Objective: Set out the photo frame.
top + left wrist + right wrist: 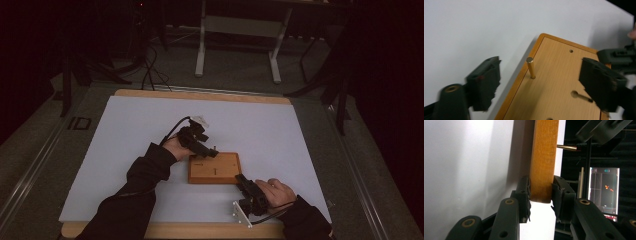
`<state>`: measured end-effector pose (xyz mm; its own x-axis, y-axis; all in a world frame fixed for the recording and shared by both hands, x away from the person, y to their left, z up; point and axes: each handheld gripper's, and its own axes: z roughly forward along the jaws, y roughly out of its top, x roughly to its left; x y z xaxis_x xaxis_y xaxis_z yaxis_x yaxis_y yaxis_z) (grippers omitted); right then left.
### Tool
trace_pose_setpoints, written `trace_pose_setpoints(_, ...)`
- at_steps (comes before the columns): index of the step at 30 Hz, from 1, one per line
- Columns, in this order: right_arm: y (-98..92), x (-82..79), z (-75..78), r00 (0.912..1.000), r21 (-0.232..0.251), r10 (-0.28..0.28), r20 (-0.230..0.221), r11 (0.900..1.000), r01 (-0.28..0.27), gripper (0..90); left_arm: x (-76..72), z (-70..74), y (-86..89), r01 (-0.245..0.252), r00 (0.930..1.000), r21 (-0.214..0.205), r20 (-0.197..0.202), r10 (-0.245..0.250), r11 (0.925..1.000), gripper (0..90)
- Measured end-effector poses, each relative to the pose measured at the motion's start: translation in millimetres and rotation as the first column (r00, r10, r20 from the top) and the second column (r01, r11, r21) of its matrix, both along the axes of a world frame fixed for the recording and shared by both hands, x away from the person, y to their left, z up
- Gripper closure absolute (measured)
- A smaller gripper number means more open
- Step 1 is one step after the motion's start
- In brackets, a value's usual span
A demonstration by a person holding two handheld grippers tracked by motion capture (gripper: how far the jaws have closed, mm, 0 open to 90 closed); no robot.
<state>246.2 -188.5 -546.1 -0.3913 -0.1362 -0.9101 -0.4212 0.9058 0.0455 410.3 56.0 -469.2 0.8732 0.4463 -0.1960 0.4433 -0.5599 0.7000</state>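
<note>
Standing brass peg point(531, 67) in wooden board point(556, 82)

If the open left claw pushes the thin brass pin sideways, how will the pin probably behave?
The thin brass pin looks like rigid metal, so it should not bend. It stands upright in a hole of the flat wooden board, so a push probably passes to the board. The right claw clamps the board's corner, which likely stops sliding. Pulled free, the round pin could roll.
</note>
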Motion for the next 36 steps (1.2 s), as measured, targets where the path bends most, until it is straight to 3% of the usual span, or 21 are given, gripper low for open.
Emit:
trace_pose_setpoints(5,0.1,3.3,7.7,0.9995,-0.002,0.006,-0.032,1.0000,-0.006,68.9,-20.4,12.6,11.5,-0.008,0.9963,-0.006,0.086,0.009,1.0000,14.6)
trace_pose_setpoints(7,-0.7,7.9,15.8,0.9971,0.000,0.013,-0.075,0.9999,-0.013,68.8,-28.6,16.6,17.2,-0.015,0.9907,0.001,0.135,0.015,0.9999,14.3)
trace_pose_setpoints(8,-0.7,7.9,15.8,0.9971,0.000,0.013,-0.075,0.9999,-0.013,68.8,-32.0,18.5,20.4,-0.015,0.9896,0.002,0.143,0.015,0.9999,14.3)
trace_pose_setpoints(13,-0.7,17.2,32.6,0.9868,0.016,0.015,-0.161,0.9998,-0.013,69.0,-51.8,24.1,34.3,0.002,0.9821,-0.006,0.188,0.000,1.0000,13.4)
trace_pose_setpoints(15,-0.9,18.5,35.3,0.9847,0.018,0.014,-0.174,0.9998,-0.011,69.0,-51.8,24.1,34.3,0.002,0.9821,-0.006,0.188,0.000,1.0000,13.4)
trace_pose_setpoints(16,-0.9,24.2,43.5,0.9765,0.026,0.018,-0.215,0.9996,-0.013,69.1,-64.1,27.9,42.8,-0.002,0.9739,-0.054,0.227,0.014,0.9985,12.0)
trace_pose_setpoints(18,-0.5,28.1,49.5,0.9721,0.023,0.018,-0.234,0.9997,-0.013,69.4,-70.7,30.7,48.4,0.004,0.9685,-0.102,0.248,0.021,0.9948,11.6)
trace_pose_setpoints(19,-1.1,32.1,54.1,0.9638,0.037,0.021,-0.266,0.9993,-0.011,69.4,-73.1,32.2,50.7,0.005,0.9684,-0.111,0.248,0.023,0.9938,10.9)
trace_pose_setpoints(20,-1.1,32.1,54.1,0.9638,0.037,0.021,-0.266,0.9993,-0.011,69.4,-73.1,32.2,50.7,0.005,0.9684,-0.111,0.248,0.023,0.9938,9.3)
trace_pose_setpoints(21,-1.5,35.5,57.8,0.9584,0.045,0.020,-0.285,0.9990,-0.007,69.4,-73.1,32.2,50.7,0.005,0.9684,-0.111,0.248,0.023,0.9938,9.3)
trace_pose_setpoints(22,-2.5,42.7,65.2,0.9459,0.061,0.024,-0.324,0.9982,-0.004,69.8,-81.5,34.8,54.6,0.007,0.9599,-0.129,0.279,0.029,0.9916,5.2)
trace_pose_setpoints(23,-2.5,42.7,65.2,0.9459,0.061,0.024,-0.324,0.9982,-0.004,69.8,-81.5,34.8,54.6,0.007,0.9599,-0.129,0.279,0.029,0.9916,4.4)
trace_pose_setpoints(24,-3.2,51.8,73.5,0.9305,0.070,0.027,-0.365,0.9975,-0.001,70.1,-87.0,35.2,56.4,0.012,0.9514,-0.131,0.307,0.029,0.9913,3.5)
trace_pose_setpoints(26,-2.9,55.5,77.3,0.9282,0.070,0.022,-0.372,0.9976,0.004,70.3,-89.2,35.2,56.8,0.013,0.9505,-0.131,0.309,0.028,0.9913,3.5)
trace_pose_setpoints(27,-2.8,59.9,81.0,0.9178,0.076,0.022,-0.396,0.9971,0.009,70.3,-89.2,35.2,56.8,0.013,0.9505,-0.131,0.309,0.028,0.9913,3.5)
trace_pose_setpoints(28,-2.2,67.7,87.0,0.9052,0.073,0.019,-0.424,0.9972,0.013,70.3,-94.1,34.5,58.4,0.013,0.9450,-0.125,0.326,0.029,0.9921,3.5)
trace_pose_setpoints(30,-2.3,74.8,91.9,0.8911,0.069,0.019,-0.453,0.9975,0.014,70.3,-97.1,33.4,59.9,0.014,0.9390,-0.133,0.342,0.033,0.9910,3.5)
trace_pose_setpoints(36,-1.2,96.3,106.1,0.8356,0.065,0.015,-0.549,0.9976,0.025,70.2,-99.6,31.6,64.9,0.004,0.9410,-0.140,0.336,0.043,0.9901,3.5)
